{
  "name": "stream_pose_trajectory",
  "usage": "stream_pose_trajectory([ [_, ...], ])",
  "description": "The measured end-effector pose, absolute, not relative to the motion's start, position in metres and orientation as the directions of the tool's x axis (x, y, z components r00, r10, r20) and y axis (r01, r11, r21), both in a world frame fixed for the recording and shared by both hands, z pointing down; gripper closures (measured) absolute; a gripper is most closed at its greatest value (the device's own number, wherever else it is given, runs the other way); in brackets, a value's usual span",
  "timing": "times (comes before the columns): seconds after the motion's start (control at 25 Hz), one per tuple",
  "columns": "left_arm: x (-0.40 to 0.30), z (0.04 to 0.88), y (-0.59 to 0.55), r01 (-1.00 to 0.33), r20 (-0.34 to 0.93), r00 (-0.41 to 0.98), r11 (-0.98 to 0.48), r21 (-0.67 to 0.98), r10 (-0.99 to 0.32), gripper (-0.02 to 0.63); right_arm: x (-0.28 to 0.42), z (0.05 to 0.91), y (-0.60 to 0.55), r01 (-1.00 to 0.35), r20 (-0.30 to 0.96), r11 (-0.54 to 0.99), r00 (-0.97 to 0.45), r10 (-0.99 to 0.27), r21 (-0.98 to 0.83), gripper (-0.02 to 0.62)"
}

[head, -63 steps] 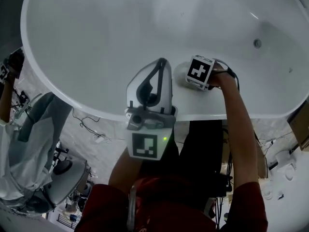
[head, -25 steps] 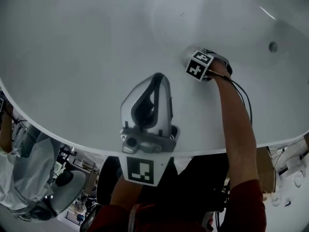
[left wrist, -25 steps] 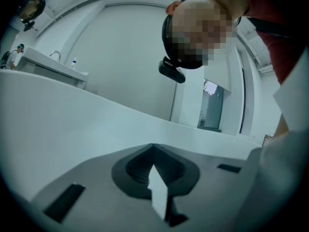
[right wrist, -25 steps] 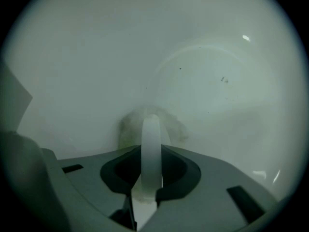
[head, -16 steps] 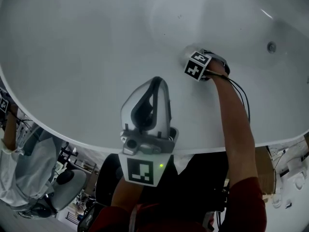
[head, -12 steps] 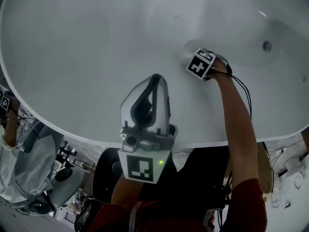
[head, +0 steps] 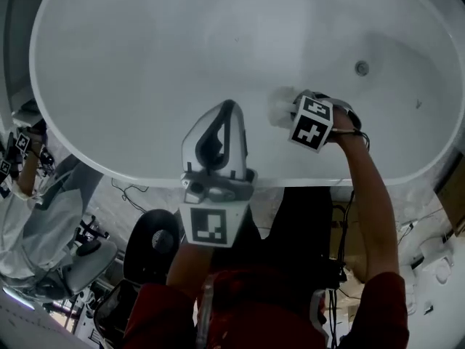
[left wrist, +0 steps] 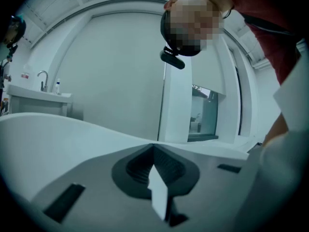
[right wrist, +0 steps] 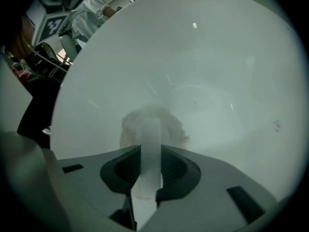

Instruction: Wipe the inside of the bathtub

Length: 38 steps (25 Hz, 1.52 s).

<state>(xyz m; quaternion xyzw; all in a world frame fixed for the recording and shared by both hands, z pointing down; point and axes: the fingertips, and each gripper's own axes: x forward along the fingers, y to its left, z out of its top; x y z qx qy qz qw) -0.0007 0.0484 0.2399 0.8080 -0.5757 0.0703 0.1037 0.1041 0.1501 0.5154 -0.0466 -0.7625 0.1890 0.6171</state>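
The white oval bathtub (head: 109,86) fills the upper part of the head view. My right gripper (head: 285,111) reaches down inside it near the front wall and is shut on a pale, crumpled wiping cloth (head: 280,107). In the right gripper view the cloth (right wrist: 166,124) bunches out past the closed jaws against the tub's inner wall (right wrist: 217,57). My left gripper (head: 227,111) is held above the tub's near rim; in the left gripper view its jaws meet with nothing between them, pointing up toward a room wall.
The drain fitting (head: 361,68) sits at the tub's right end. A second person (head: 33,217) and a stool (head: 152,242) are on the floor to the left. A sink counter with a tap (left wrist: 42,79) stands beyond the tub.
The right gripper with the cloth has slid along the tub's inner wall, away from the front and back toward it. The head view pulled back, so the whole tub shows now.
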Motion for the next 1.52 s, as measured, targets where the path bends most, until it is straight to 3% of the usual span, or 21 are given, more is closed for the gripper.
stream_pose_trajectory([
  [0.36, 0.094, 0.204, 0.065, -0.971, 0.229, 0.237, -0.234, 0.041, -0.944, 0.592, 0.191, 0.418, 0.202, -0.051, 0.868, 0.907, -0.316, 0.383, -0.418, 0.505],
  [0.6, 0.116, 0.197, 0.084, -0.968, 0.252, 0.253, -0.244, 0.067, -0.934, 0.592, 0.188, 0.407, 0.232, -0.057, 0.821, 0.864, -0.349, 0.452, -0.500, 0.505],
  [0.84, 0.068, 0.220, 0.069, -0.963, 0.259, 0.264, -0.240, 0.119, -0.929, 0.592, 0.149, 0.444, 0.229, -0.084, 0.828, 0.845, -0.273, 0.490, -0.528, 0.505],
  [1.52, 0.071, 0.285, 0.063, -0.952, 0.251, 0.304, -0.283, 0.116, -0.919, 0.592, 0.157, 0.543, 0.225, -0.119, 0.859, 0.855, -0.169, 0.484, -0.505, 0.505],
])
